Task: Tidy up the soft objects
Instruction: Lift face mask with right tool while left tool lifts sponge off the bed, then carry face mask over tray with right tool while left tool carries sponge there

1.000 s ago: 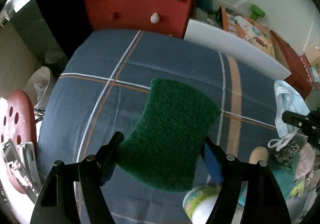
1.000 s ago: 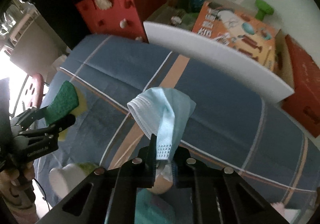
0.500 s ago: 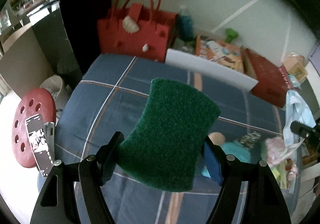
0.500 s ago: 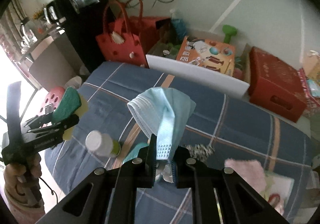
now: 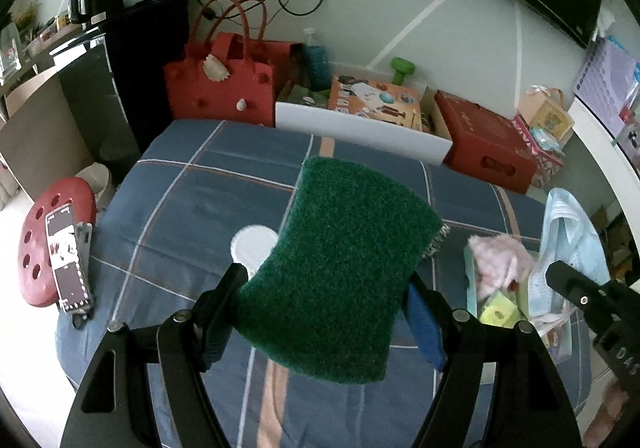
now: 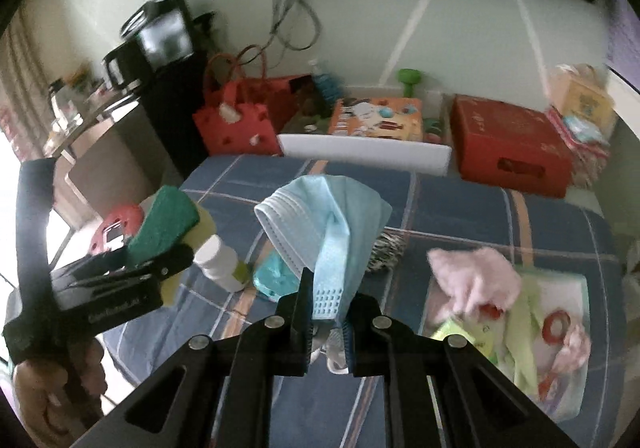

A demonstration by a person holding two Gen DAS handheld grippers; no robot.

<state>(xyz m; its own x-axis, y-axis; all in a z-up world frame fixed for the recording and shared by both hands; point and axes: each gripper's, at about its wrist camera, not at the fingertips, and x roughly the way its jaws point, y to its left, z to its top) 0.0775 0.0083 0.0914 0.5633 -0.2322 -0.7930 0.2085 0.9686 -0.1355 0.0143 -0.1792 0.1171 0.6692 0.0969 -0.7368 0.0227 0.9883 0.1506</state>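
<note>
My left gripper (image 5: 324,304) is shut on a green scouring sponge (image 5: 340,268) with a yellow underside and holds it high above the blue plaid bed (image 5: 192,200). The sponge (image 6: 164,224) also shows at the left of the right wrist view. My right gripper (image 6: 326,308) is shut on a light blue face mask (image 6: 320,216), also held high; the mask (image 5: 568,232) shows at the right of the left wrist view. A pink fluffy cloth (image 6: 476,280) lies on a clear tray (image 6: 576,380) on the bed's right side.
On the bed lie a white bottle (image 6: 220,260), a teal item (image 6: 276,276) and a zebra-patterned piece (image 6: 384,248). A white board (image 5: 360,128), a red felt bag (image 5: 220,80) and red boxes (image 5: 484,144) stand behind. A red stool with a phone (image 5: 60,248) is left.
Both grippers have risen well above the bed with the sponge and the mask still held. Far more of the room, the tray and the bed now shows.
</note>
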